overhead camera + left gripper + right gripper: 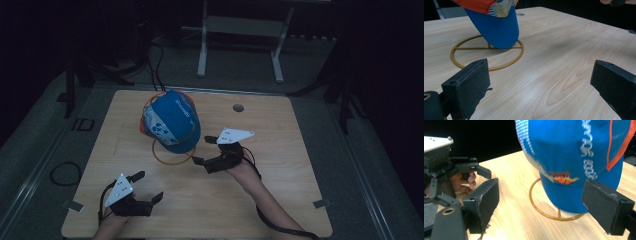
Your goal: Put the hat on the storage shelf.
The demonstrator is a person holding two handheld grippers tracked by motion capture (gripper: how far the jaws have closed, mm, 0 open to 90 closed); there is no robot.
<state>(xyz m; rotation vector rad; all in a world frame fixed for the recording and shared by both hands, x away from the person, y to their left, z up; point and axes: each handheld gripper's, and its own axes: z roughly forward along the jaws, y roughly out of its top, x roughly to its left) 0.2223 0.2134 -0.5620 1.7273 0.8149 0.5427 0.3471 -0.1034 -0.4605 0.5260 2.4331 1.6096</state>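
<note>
A blue fabric cap (172, 121) with orange trim sits on a thin gold wire ring stand (170, 157) toward the far edge of the pale wood-grain worktop (280, 150). The left gripper (148, 186), by the near-left corner, and the right gripper (204, 150), beside the stand, both hold their blocky black jaws wide apart, empty.

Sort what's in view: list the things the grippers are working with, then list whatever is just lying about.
In play:
blue baseball cap with orange trim
gold wire ring stand
left gripper
right gripper

Lying about:
black cable loop on the floor
white metal frame behind the table

dim room, light wooden table (280, 165), grey floor (35, 135), white metal frame (240, 30) behind
</note>
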